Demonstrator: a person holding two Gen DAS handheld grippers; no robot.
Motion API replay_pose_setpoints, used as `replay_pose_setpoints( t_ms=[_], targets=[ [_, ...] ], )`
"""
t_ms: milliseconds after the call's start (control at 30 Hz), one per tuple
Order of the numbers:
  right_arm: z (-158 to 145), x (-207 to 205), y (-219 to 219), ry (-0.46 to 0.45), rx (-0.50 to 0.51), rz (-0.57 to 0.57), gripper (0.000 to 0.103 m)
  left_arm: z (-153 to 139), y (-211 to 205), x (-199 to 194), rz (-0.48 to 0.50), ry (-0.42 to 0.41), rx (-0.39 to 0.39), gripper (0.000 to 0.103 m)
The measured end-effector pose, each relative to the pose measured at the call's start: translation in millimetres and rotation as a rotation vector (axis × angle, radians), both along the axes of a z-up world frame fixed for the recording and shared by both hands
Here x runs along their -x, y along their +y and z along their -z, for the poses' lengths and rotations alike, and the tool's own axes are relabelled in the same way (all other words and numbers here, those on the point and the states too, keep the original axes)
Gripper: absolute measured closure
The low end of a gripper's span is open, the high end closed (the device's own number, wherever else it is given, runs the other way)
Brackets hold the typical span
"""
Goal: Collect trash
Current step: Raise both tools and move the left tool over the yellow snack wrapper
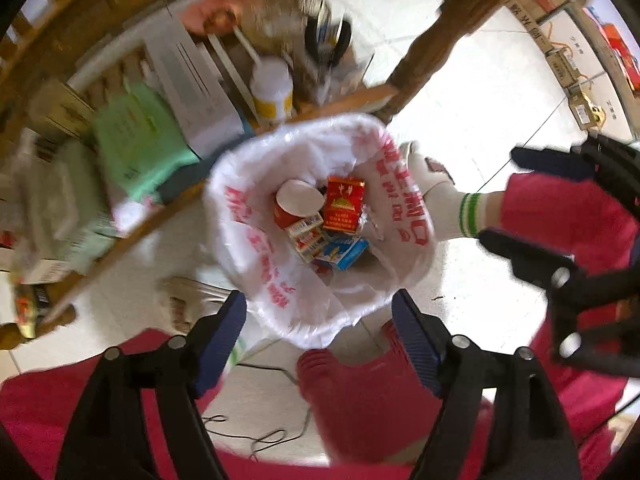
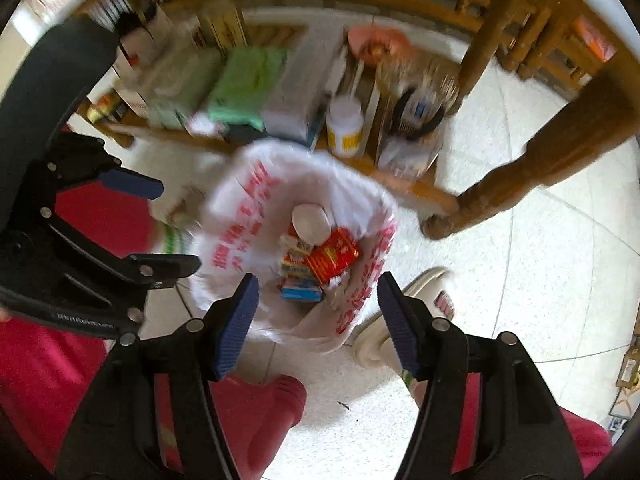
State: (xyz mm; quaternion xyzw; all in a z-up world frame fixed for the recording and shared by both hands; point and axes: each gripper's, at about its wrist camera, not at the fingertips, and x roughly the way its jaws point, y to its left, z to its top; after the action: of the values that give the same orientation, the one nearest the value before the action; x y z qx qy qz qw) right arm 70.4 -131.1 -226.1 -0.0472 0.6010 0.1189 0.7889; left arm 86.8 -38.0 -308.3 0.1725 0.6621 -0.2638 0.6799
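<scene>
Both pairs of fingers are spread wide and hold nothing: the left gripper (image 1: 318, 344) and the right gripper (image 2: 318, 322) each hover above the near rim of the white plastic bag (image 1: 248, 220). The bag stands open on the tiled floor (image 2: 520, 280), just in front of the low wooden shelf (image 1: 132, 228), likely so rubbish drops straight in. At its bottom lie a red packet (image 1: 343, 204), a paper cup (image 1: 298, 202) and a blue carton (image 1: 343, 253), apparently already collected.
</scene>
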Motion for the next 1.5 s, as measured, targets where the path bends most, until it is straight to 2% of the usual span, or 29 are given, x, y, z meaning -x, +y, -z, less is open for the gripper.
replay_pose_setpoints(
  t_ms=[33,67,167,433,500,633,800,1067,1300,1500],
  targets=[
    [-25,4,-5,-0.043,-0.018,0.003,0.02,-22,2,4,0.014,-0.045,-0.004,0.022],
    [-39,6,-7,-0.065,-0.03,0.004,0.016,-40,3,7,0.026,-0.082,-0.005,0.021],
    [-90,8,-17,-0.119,-0.051,-0.003,0.013,-98,4,11,0.048,-0.179,-0.002,0.014],
    [-220,-10,-43,-0.248,-0.139,-0.014,0.013,-225,2,-11,0.024,-0.251,0.036,0.01],
    [-249,-16,-47,-0.288,-0.143,-0.012,0.012,-250,-4,-17,0.041,-0.271,0.037,0.01],
    [-289,-29,-51,-0.337,-0.133,-0.039,0.009,-283,-13,-24,0.055,-0.28,0.035,0.01],
    [-319,-56,-55,-0.323,-0.181,-0.059,0.009,-301,-28,-32,0.075,-0.279,0.039,0.01],
    [-335,-98,-65,-0.317,-0.173,-0.059,0.009,-301,-46,-46,0.11,-0.282,0.037,0.01],
    [-330,-136,-78,-0.283,-0.189,-0.053,0.009,-275,-59,-70,0.112,-0.271,-0.003,0.01],
    [-322,-157,-82,-0.25,-0.195,-0.088,0.009,-240,-74,-91,0.101,-0.246,-0.025,0.01]
  ],
)
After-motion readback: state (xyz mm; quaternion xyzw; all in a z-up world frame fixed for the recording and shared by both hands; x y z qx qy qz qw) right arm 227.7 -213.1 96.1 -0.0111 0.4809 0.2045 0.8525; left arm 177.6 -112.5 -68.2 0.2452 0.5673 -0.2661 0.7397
